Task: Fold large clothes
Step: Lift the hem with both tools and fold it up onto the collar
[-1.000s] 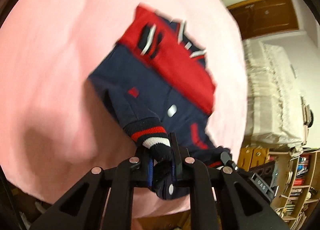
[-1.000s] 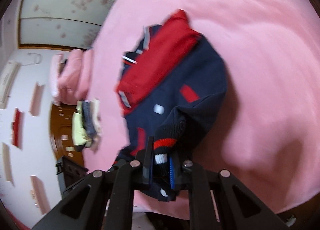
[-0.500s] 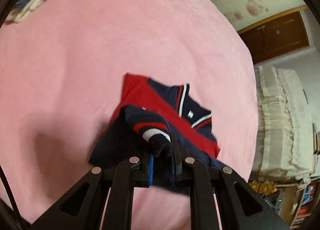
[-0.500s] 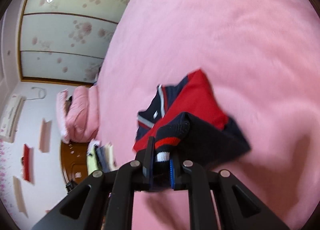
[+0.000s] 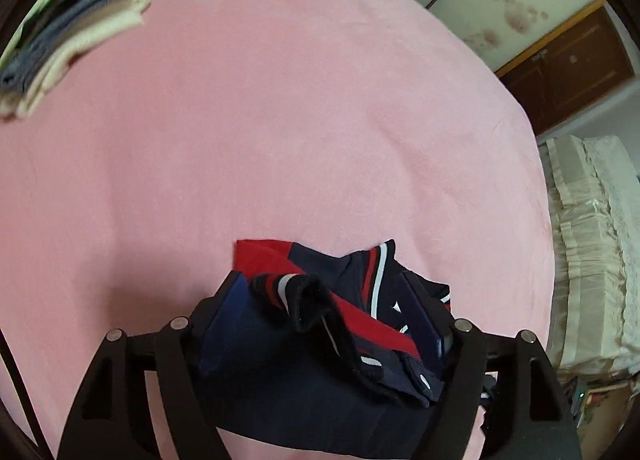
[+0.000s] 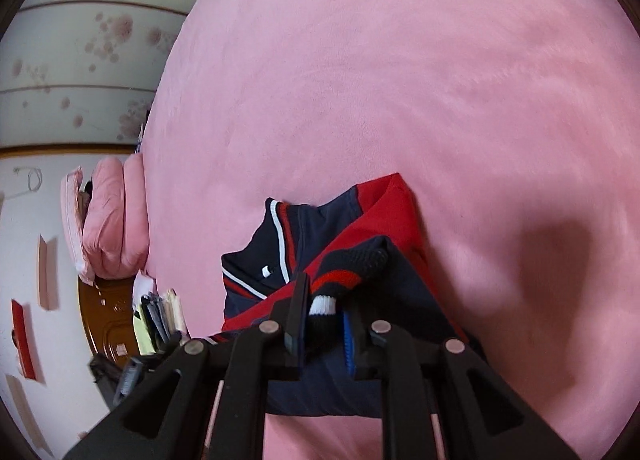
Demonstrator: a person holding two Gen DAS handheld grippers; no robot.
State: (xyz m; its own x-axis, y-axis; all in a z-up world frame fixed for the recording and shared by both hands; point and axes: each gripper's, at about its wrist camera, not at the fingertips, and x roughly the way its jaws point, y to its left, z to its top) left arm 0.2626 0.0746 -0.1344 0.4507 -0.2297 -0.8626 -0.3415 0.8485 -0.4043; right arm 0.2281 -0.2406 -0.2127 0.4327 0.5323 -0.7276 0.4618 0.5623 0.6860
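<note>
Pink blanket (image 5: 280, 120) everywhere, and your jacket (image 5: 320, 360) now lies doubled over near its front edge. Your left gripper (image 5: 332, 324) has sprung wide, cuff dropped; your right gripper (image 6: 326, 324) stays clamped on the hem. Fold's landed, so release next.

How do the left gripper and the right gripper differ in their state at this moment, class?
The left gripper stands wide open, the jacket lying loose between its fingers; the right gripper is nearly closed. The left grips nothing; the right pinches the jacket's striped cuff. Both hang low over the pink bedspread, at the same folded jacket.
</note>
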